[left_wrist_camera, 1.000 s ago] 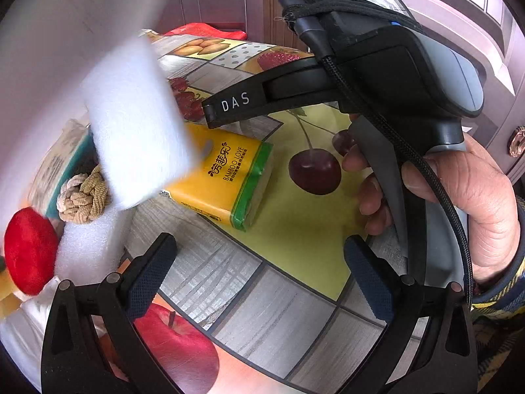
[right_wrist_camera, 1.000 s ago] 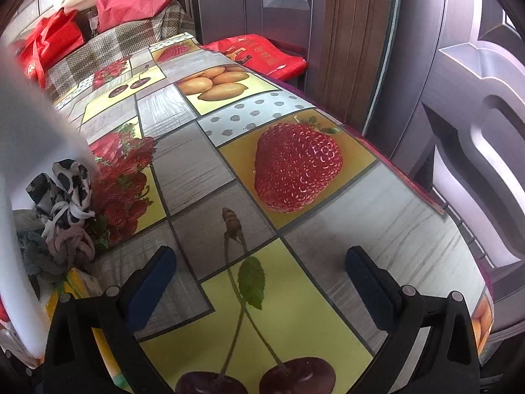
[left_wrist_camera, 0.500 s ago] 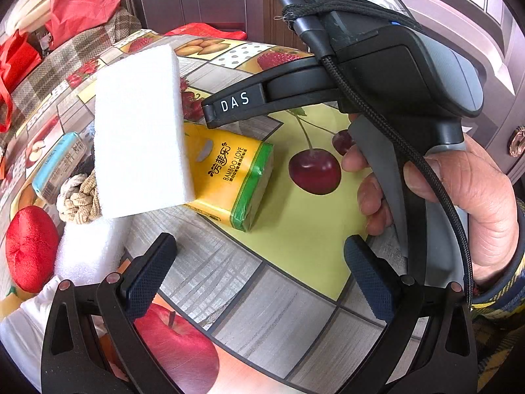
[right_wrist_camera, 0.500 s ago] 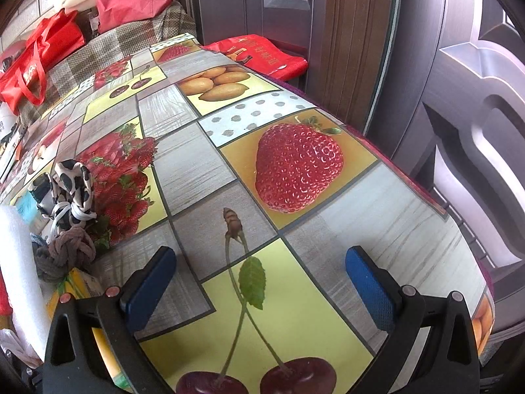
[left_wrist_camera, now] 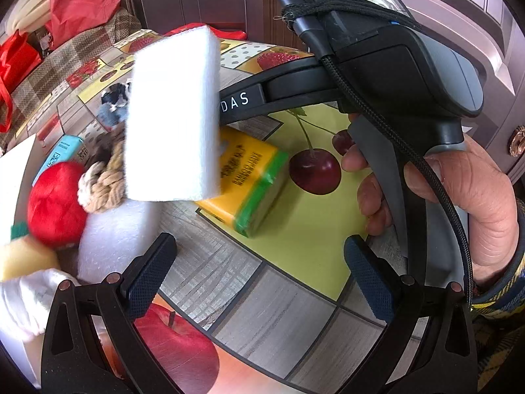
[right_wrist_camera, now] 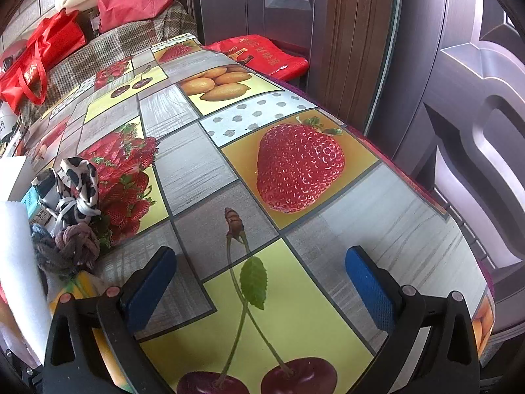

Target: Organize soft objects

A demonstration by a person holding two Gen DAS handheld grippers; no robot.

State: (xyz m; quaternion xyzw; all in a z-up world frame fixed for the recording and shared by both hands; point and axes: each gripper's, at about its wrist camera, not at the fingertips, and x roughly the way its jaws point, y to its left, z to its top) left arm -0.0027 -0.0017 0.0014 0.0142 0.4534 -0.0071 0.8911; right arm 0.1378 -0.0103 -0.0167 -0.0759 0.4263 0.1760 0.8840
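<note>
Fruit-print tablecloth [right_wrist_camera: 210, 170] everywhere, white sponge [left_wrist_camera: 172, 115] hanging just above the yellow tissue pack [left_wrist_camera: 246, 177], and both my left tongs [left_wrist_camera: 259, 272] and right tongs [right_wrist_camera: 259, 282] are spread wide and empty, so next I'd guess I grab the sponge.

A fruit-print tablecloth [right_wrist_camera: 197, 170] covers the table. At its far left end lie red bags [right_wrist_camera: 39, 55] and a checked cloth [right_wrist_camera: 131, 42]. A dark panelled door [right_wrist_camera: 475, 98] stands on the right.
</note>
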